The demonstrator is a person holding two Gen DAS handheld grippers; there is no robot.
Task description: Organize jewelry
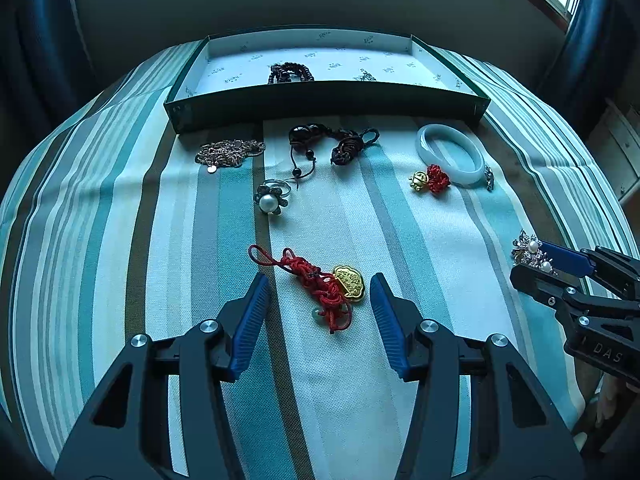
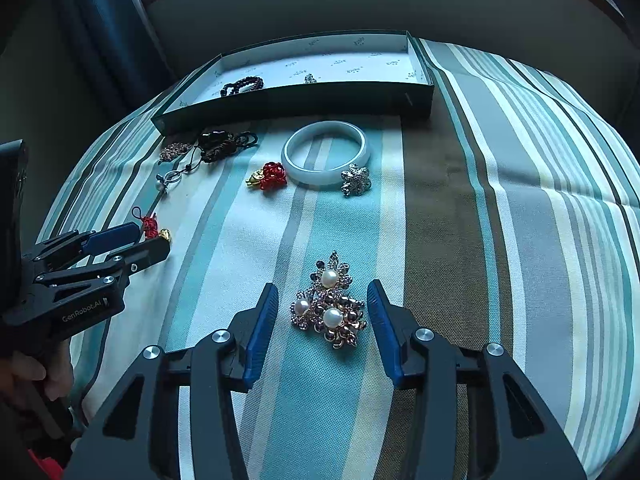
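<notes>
Both tools are spread wide with nothing pinched yet. The left tool [image 1: 320, 292] is lined up so the red knot charm [image 1: 320, 284] with its gold tag lies right between its fingers, probably to be grabbed next. Same deal on the right: the right tool [image 2: 323, 300] straddles the pearl brooch [image 2: 330, 304] near the table's front edge. Further out, a jade bangle [image 2: 326, 152] is left just before the box [image 2: 296, 100] at the far edge, where a bead bracelet [image 2: 242, 85] is already stowed.

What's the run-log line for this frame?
left gripper: open, straddling red knot charm | right gripper: open, straddling pearl brooch | box: holds bead bracelet
</notes>
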